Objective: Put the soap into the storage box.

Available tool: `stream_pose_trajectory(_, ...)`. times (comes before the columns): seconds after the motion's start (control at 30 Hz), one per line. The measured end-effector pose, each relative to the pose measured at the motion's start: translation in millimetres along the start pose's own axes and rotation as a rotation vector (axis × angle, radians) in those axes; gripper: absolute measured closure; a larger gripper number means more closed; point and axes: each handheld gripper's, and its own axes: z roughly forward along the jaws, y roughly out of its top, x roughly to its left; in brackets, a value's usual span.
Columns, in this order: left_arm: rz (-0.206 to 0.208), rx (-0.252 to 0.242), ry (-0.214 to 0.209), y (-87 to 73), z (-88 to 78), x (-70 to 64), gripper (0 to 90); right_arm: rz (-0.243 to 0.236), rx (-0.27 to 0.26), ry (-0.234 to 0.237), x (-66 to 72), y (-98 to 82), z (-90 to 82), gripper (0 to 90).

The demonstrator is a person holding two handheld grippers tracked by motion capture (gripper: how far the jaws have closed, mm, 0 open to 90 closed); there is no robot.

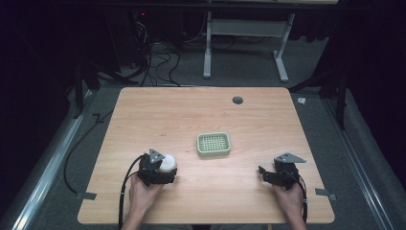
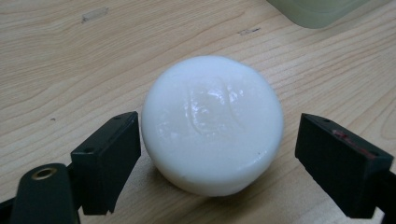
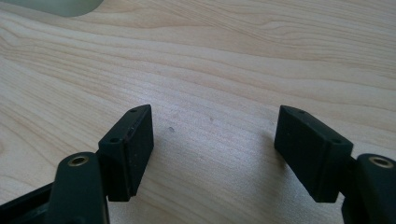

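Wooden counter (image 1: 182,115); green slatted soap dish (image 1: 213,144) mid-counter. Left tool (image 2: 218,140) spread, straddling white round soap (image 2: 212,123), jaws apparently not touching it. Right tool (image 3: 214,147) spread, empty. Soap lies flat, embossed face up, no long axis. Risk: slick, rounded sides could squirt free under an off-centre squeeze.

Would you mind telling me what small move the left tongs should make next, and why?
Probably close. The left tongs stand open around the round white soap bar on the wooden table, one jaw near each side, gaps showing on both. Closing should grip it, perhaps for the pale green slotted dish.
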Motion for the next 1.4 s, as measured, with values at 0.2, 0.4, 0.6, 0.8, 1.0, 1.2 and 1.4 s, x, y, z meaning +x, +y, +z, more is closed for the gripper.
stream_pose_trajectory(0.2, -0.001, -0.004, 0.000, 3.0, 4.4, 0.8, 17.5, 0.000, 0.000, 0.000, 0.0, 0.0, 0.0, 29.1)
stream_pose_trajectory(0.4, 0.000, 0.003, 0.013, 3.4, 7.6, 1.0, 20.6, 0.000, 0.000, 0.000, 0.0, 0.0, 0.0, 29.0)
stream_pose_trajectory(0.6, -0.001, 0.008, 0.014, 3.0, 9.4, 2.1, 24.2, 0.000, 0.000, 0.000, 0.0, 0.0, 0.0, 29.1)
stream_pose_trajectory(0.8, 0.009, 0.007, 0.019, 2.8, 9.2, 1.8, 24.6, 0.000, 0.000, 0.000, 0.0, 0.0, 0.0, 29.0)
stream_pose_trajectory(1.0, 0.014, 0.008, 0.017, 2.7, 8.9, 2.1, 24.7, 0.000, 0.000, 0.000, -0.1, 0.0, 0.0, 29.0)
stream_pose_trajectory(1.2, 0.023, 0.021, 0.015, 2.4, 5.2, 2.2, 24.7, 0.000, 0.000, 0.000, -0.1, 0.0, 0.0, 29.0)
stream_pose_trajectory(1.4, 0.017, 0.007, 0.000, 5.1, -3.2, 2.2, 24.7, -0.002, -0.001, 0.001, -0.2, 0.0, 0.1, 28.9)
